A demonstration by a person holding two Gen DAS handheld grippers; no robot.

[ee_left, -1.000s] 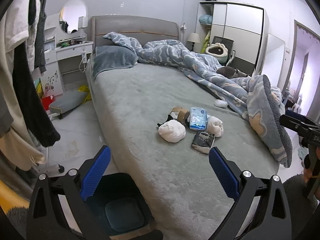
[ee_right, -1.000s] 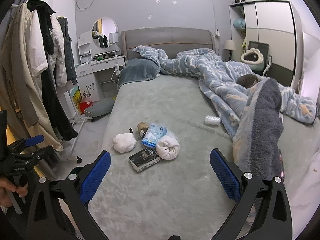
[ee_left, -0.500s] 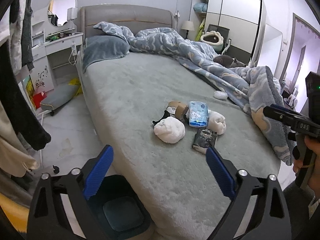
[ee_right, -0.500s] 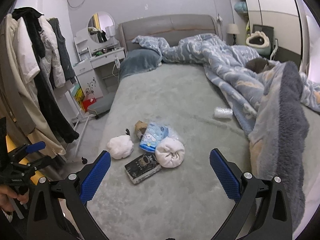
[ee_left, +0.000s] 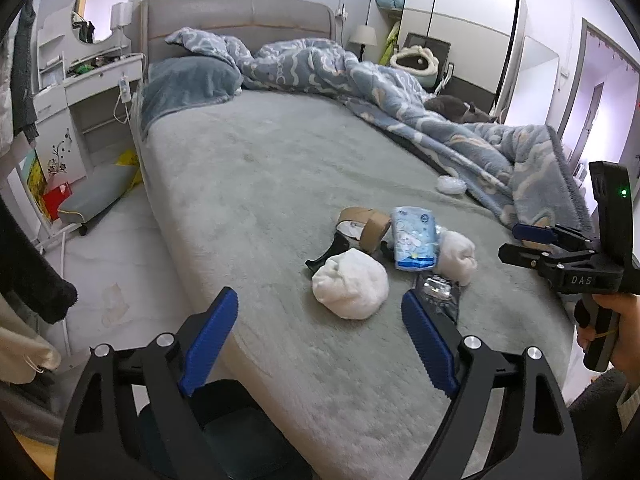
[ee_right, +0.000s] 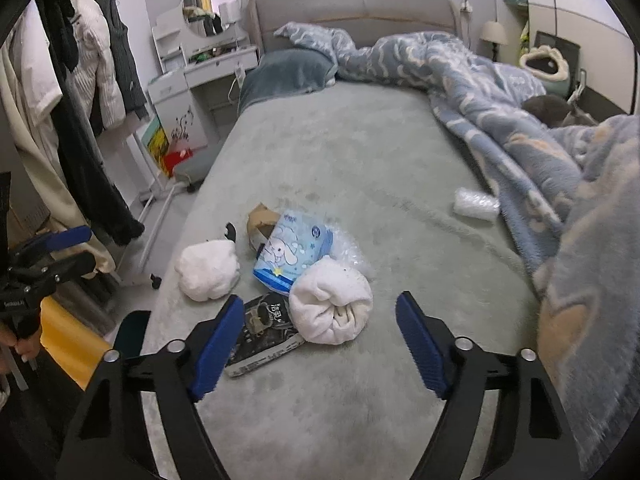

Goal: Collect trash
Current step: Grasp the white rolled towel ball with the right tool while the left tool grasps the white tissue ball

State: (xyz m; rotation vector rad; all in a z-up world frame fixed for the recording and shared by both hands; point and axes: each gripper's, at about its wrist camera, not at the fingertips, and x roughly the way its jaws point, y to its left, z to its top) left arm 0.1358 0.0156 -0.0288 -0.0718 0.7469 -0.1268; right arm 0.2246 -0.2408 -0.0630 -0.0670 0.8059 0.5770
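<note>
Left gripper: the left gripper (ee_left: 320, 336) is wide open and holds nothing. It hangs over the near edge of the bed (ee_left: 256, 168), just in front of the white ball (ee_left: 350, 286).

Right gripper: the right gripper (ee_right: 320, 338) is wide open too, with nothing in it. The rolled cloth (ee_right: 330, 304) and the dark pack (ee_right: 262, 334) lie between its blue pads.

Trash: it sits in one small pile on the bed. There is the white ball, the rolled cloth, the dark pack, the blue pack (ee_right: 294, 256), a brown tape roll (ee_left: 364, 226) and some clear wrap (ee_right: 352, 250). A small plastic wad (ee_right: 476, 204) lies well apart, next to the blanket (ee_right: 520, 128).

Bin: a dark bin (ee_left: 224, 436) stands on the floor under the left gripper, right by the bed. I can see nothing in it, but only part of it shows.

Risk, soft things: the ball and the cloth are squishy. I think a light pinch could slip off, or grab the fuzzy bed cover too.

Risk, crowding: the things touch each other. Picking one may drag or knock another off the bed.

Risk, flat pack: the dark pack lies flat and sinks in a bit, so the pads may slide over it.

Risk, forgetting: the wad by the blanket is easy to miss.

Risk, cat: a gray cat (ee_left: 456, 108) rests on the blanket, far away. It could wake and come to play.
</note>
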